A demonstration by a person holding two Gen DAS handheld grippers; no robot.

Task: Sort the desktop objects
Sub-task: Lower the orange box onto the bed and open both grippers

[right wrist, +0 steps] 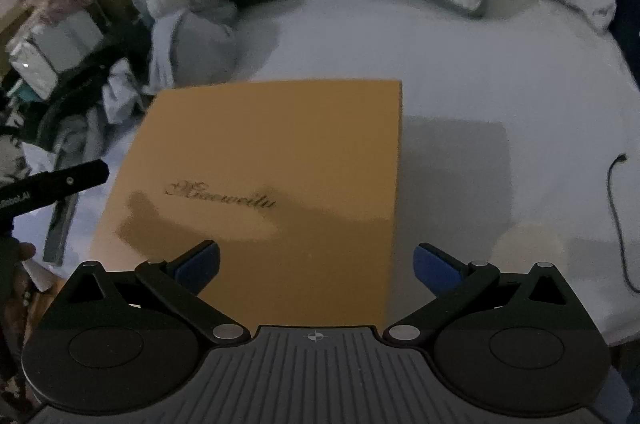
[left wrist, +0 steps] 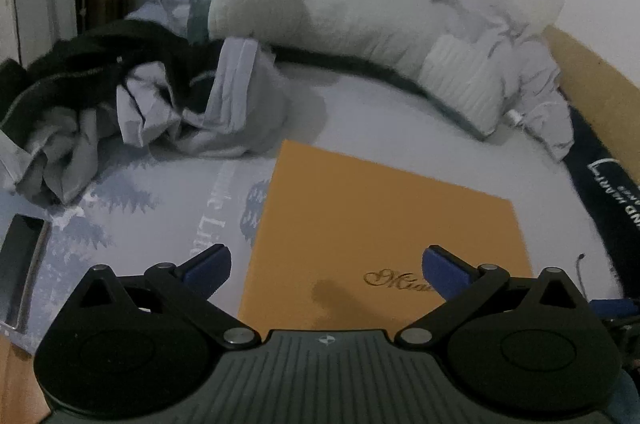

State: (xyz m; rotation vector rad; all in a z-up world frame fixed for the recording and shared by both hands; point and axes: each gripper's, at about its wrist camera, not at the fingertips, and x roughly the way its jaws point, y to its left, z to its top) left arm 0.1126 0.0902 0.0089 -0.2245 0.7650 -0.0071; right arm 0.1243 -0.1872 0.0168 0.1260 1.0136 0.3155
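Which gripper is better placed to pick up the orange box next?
Right, probably. The right gripper is open with the orange box centred between its fingers; the left gripper, also open, sits off toward the box's near-left corner.

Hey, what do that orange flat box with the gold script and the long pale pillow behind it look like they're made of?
The orange box looks like matte paperboard: a flat, even face with crisp straight edges and a metallic-looking script stamped on it. It could be a card cover instead. The pillow looks like soft fabric, probably plush or knit: it sags, and one end shows fine ribbing. Dim light leaves the exact weave unclear.
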